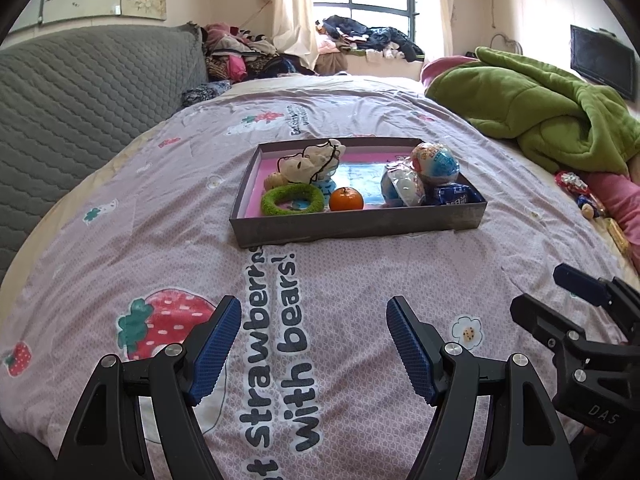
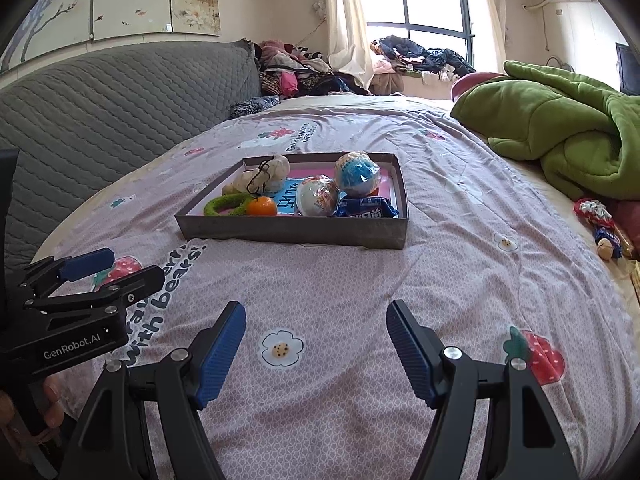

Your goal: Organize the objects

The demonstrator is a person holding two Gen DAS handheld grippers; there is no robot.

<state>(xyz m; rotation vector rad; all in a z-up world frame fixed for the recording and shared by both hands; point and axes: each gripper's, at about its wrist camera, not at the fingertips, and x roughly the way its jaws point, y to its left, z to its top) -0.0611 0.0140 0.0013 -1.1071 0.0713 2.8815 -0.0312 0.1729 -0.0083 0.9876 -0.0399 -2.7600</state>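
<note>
Both grippers, left gripper (image 1: 314, 344) and right gripper (image 2: 316, 348), hovered short of the tray (image 1: 356, 226), fingers wide apart and empty; advisable approach: low, slow, toward the orange (image 1: 346, 199).

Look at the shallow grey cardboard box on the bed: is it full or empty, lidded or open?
Open-topped and partly filled. The shallow grey cardboard box has no lid on; a small orange fruit and a fuzzy green ring lie inside, with pink floor still showing.

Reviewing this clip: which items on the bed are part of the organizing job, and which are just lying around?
Job items:
grey tray
orange
green ring
two wrapped balls
blue packet
cream plush
small wrapped bits at the bed's edge, probably

Lying about:
green blanket
clothes pile
grey headboard
</note>
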